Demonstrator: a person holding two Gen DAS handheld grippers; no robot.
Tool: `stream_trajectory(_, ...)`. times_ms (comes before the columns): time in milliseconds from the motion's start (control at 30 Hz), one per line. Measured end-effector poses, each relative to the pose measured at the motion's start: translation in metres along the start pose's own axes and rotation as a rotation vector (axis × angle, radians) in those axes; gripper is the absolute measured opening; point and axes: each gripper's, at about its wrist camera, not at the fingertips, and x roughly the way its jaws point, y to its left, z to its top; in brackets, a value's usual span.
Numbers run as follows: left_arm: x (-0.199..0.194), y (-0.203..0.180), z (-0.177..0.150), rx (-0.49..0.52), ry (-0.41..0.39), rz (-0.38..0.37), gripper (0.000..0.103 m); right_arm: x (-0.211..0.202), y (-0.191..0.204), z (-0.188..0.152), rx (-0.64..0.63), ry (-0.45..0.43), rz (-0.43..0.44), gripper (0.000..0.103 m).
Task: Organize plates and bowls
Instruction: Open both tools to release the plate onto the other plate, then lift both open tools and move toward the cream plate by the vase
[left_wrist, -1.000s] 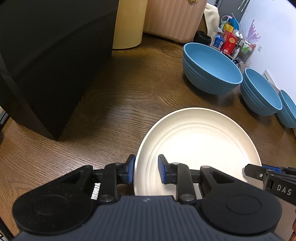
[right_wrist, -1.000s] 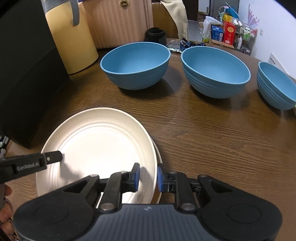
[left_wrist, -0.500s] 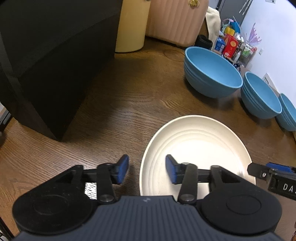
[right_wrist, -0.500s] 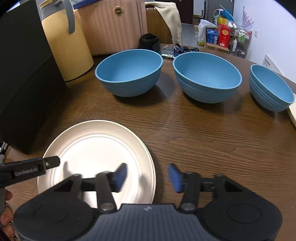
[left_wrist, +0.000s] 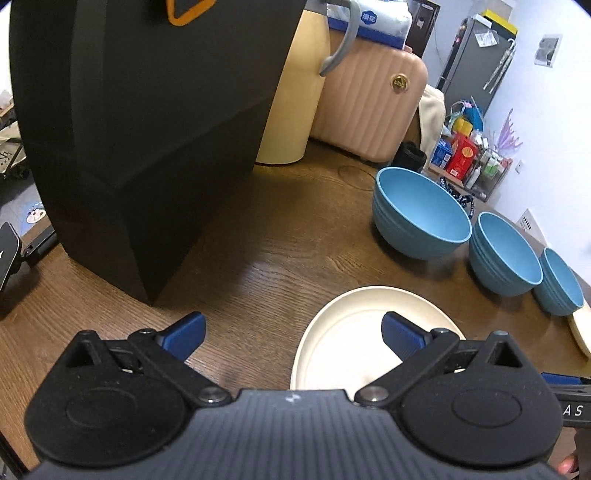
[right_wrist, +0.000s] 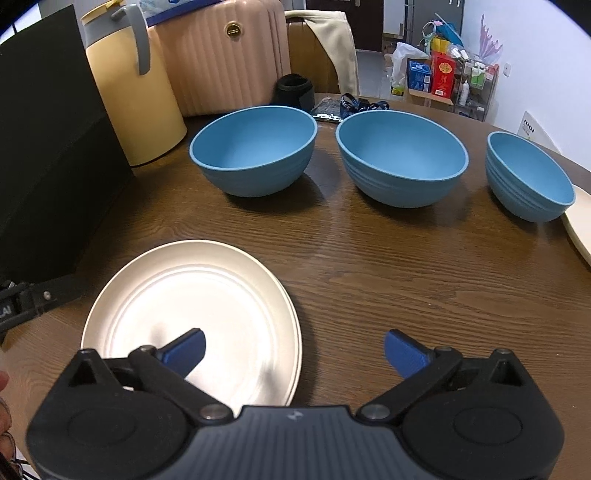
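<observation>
A cream plate (right_wrist: 192, 306) lies flat on another cream plate on the wooden table, seen low and right of centre (left_wrist: 354, 332) in the left wrist view. My left gripper (left_wrist: 291, 334) hovers over its left rim, jaws opening, pads clear of it. My right gripper (right_wrist: 295, 350) hangs over its right rim, jaws opening too, touching nothing. Behind stand three blue bowls in a row: a left bowl (right_wrist: 255, 151), a middle bowl (right_wrist: 402, 155) and a smaller right bowl (right_wrist: 528, 173). Another cream plate (right_wrist: 580, 221) shows at the right edge.
A tall black box (left_wrist: 140, 129) stands on the table's left side. Behind it are a yellow jug (right_wrist: 133, 81) and a pink suitcase (right_wrist: 225, 55). A black cup (right_wrist: 295, 88) and a lanyard (right_wrist: 354, 105) lie beyond the bowls. A shelf of clutter stands by the far wall.
Both grippers went from shut on the plate's rim to wide open and let it go. The left gripper rose and pulled back, so more of the black box shows.
</observation>
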Motion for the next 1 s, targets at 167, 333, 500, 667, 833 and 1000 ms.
stream_trajectory(167,-0.004,-0.005,0.001,0.008,-0.003,-0.008,0.103,-0.005,-0.006,-0.001,0.017,-0.01,-0.006,0.103)
stream_trajectory(333,-0.008,-0.011,0.002,0.022,-0.004,-0.024,0.103,-0.011,-0.016,-0.002,0.041,-0.023,-0.017,0.103)
stream_trajectory(500,-0.008,-0.022,0.005,0.043,-0.006,-0.051,0.103,-0.019,-0.028,-0.002,0.078,-0.041,-0.036,0.103)
stream_trajectory(667,-0.012,-0.039,0.008,0.071,-0.021,-0.076,0.103,-0.028,-0.044,0.0,0.109,-0.07,-0.058,0.103)
stream_trajectory(833,-0.017,-0.055,0.01,0.078,-0.033,-0.085,0.103,-0.034,-0.063,0.004,0.131,-0.089,-0.074,0.103)
stream_trajectory(1000,-0.02,-0.073,0.01,0.071,-0.036,-0.092,0.103,-0.04,-0.081,0.009,0.136,-0.097,-0.082,0.103)
